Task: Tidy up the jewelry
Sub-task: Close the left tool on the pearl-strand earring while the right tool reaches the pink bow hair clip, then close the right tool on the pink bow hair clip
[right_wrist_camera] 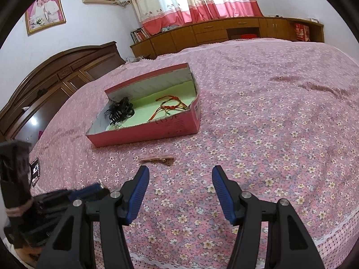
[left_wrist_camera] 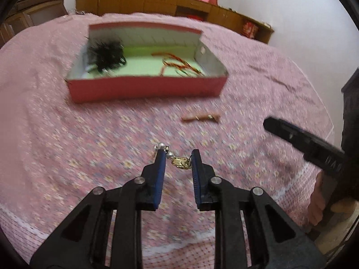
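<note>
Landmark: pink box [left_wrist_camera: 145, 88] on the bed [left_wrist_camera: 56, 134].

Inside the box at its left end, a black feathery hair piece [left_wrist_camera: 105, 55] is seen; at its right end, red-orange cords [left_wrist_camera: 179, 63]. Both are judged soft and light.

Nearer than the box, approx. level w/ its middle, the left tongs [left_wrist_camera: 178, 157] are seen nearly together, clamped on a small gold charm w/ pearl beads [left_wrist_camera: 180, 162]. It is held only at the tips, beads hanging out past the left pad. It is judged very light, hard, slick and delicate; a hold on the flat gold body is judged safer than on the beads or links.

Just in front of the box's right half, a brown hair clip [left_wrist_camera: 200, 118] lies flat: stiff, thin, best pinched across its narrow width.

Further right of the box, the right tongs [right_wrist_camera: 180, 174] are held apart w/ nothing between them, near the clip.
</note>
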A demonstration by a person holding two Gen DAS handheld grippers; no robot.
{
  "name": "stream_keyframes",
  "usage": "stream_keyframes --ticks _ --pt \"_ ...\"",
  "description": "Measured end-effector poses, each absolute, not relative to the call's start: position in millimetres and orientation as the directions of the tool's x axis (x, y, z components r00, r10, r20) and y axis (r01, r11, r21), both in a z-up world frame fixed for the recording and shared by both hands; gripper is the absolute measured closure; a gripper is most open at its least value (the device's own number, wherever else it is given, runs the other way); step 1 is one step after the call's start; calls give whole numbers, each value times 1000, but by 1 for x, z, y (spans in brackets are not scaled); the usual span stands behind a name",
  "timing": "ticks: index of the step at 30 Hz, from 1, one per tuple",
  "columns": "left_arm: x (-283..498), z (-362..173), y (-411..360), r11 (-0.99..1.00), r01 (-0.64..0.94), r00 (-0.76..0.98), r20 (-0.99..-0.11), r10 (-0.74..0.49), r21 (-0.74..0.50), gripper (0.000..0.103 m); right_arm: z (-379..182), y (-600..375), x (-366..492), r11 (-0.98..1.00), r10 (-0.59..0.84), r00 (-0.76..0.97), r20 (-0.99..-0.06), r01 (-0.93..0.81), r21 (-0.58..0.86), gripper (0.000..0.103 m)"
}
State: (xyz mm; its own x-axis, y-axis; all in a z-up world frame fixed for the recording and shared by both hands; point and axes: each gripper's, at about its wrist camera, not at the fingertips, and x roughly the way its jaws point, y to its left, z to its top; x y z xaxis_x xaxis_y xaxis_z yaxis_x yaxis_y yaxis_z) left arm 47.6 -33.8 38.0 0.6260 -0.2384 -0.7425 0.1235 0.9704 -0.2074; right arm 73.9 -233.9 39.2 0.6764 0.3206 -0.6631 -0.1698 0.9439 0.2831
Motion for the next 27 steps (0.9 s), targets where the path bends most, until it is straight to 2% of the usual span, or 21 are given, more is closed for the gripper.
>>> stream_keyframes --ticks 4,9,19,27 --pt "54 39 -18 973 90 650 -727 -220 -214 88 35 -224 82 941 330 654 -681 -173 291 42" --pt "66 38 -9 976 53 666 -721 -193 -211 88 29 -208 93 938 342 627 -700 -182 295 35" --pt "72 32 6 980 13 684 -713 -155 -200 88 10 -174 131 938 347 531 -773 -179 298 29" --pt "73 26 15 974 -5 680 -715 -162 -226 88 1 -159 157 953 304 490 -817 -163 258 28"
